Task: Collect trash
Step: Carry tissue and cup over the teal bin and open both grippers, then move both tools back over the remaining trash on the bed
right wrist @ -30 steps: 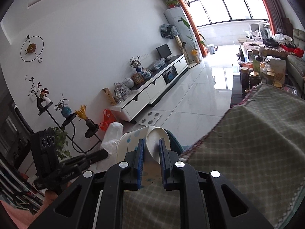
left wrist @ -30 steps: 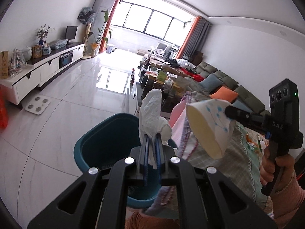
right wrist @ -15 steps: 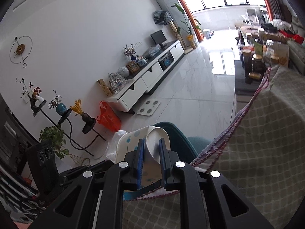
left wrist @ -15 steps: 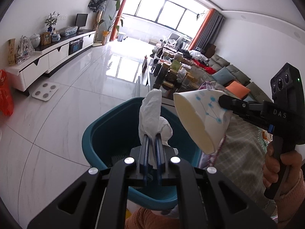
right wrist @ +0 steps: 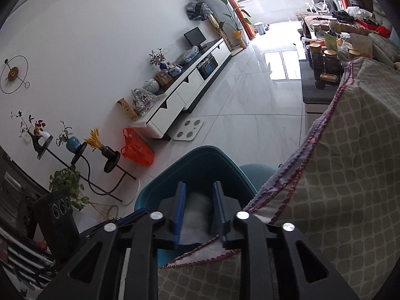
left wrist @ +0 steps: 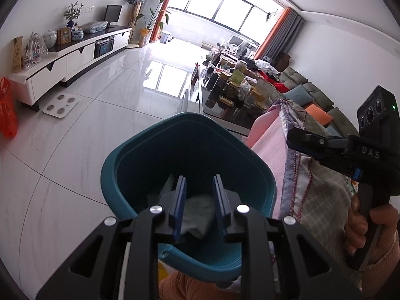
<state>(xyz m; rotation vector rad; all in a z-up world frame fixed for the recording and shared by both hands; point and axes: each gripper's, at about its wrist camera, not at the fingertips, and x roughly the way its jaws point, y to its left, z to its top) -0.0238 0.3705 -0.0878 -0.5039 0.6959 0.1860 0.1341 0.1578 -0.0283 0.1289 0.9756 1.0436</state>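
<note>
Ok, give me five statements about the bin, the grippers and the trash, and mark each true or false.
1. The left gripper pinches a tissue. False: its jaws are opening and nothing is pressed between them.
2. The bin is teal. True.
3. The right gripper holds a paper cup. False: its jaws are opening, empty.
4. Crumpled trash lies inside the bin. True.
5. The bin stands on the cloth. False: it sits beside the cloth's edge, lower down.

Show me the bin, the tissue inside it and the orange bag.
bin [left wrist: 130, 155]: left wrist view, on its left rim.
tissue [left wrist: 198, 208]: left wrist view, crumpled middle, seen between the tongs.
orange bag [right wrist: 136, 150]: right wrist view, on its body, on the floor.
</note>
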